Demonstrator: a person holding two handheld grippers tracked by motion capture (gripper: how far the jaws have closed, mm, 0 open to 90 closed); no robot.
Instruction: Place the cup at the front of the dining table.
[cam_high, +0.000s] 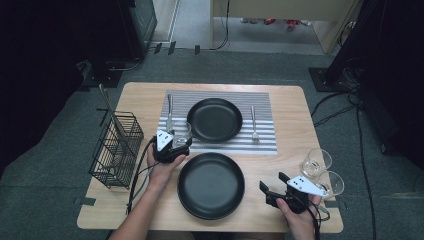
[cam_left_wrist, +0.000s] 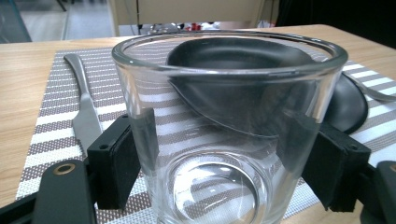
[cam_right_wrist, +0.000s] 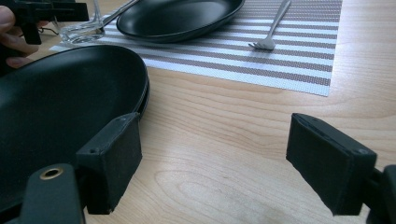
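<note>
A clear drinking glass (cam_left_wrist: 224, 130) stands upright between the black pads of my left gripper (cam_left_wrist: 224, 172), which press on its two sides. From above, that gripper (cam_high: 181, 142) and the glass (cam_high: 182, 136) are at the front left corner of the striped placemat (cam_high: 262, 100), beside the far black plate (cam_high: 215, 120). A knife (cam_high: 170, 112) lies left of that plate and a fork (cam_high: 254, 125) right of it. My right gripper (cam_high: 272, 182) is open over bare wood, just right of the near black plate (cam_high: 211, 186). Nothing is between its jaws (cam_right_wrist: 215, 163).
A black wire basket (cam_high: 116, 150) stands at the table's left edge. Two more clear glasses (cam_high: 317, 162) (cam_high: 334, 182) sit at the front right corner, close behind my right hand. Cables trail from both grippers toward the front edge.
</note>
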